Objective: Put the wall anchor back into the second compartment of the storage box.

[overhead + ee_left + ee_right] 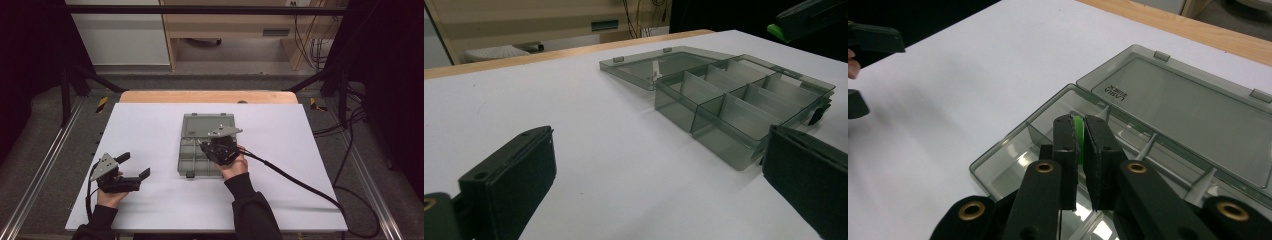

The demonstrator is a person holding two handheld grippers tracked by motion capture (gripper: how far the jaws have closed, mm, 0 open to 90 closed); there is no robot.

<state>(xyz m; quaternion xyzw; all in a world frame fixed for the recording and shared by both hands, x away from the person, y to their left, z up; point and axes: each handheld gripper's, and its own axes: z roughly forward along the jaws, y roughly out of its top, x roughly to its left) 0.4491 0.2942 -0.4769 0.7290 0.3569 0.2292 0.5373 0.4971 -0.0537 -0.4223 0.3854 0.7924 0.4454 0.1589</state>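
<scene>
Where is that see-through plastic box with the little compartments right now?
In the high view the compartment box lies open at the middle of the white table, lid folded back, with the right gripper over it.

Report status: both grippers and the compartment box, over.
Left gripper open, idle on the white table. Right gripper over the open compartment box, jaws nearly shut on a thin green piece. Nothing in the way.

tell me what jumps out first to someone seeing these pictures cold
The smoky see-through compartment box lies mid-table on the white sheet, its lid folded flat open behind it. The right gripper hangs over the compartments, jaws nearly together with a sliver of green between them. The left gripper rests wide open on the sheet, off to the box's left.
</scene>
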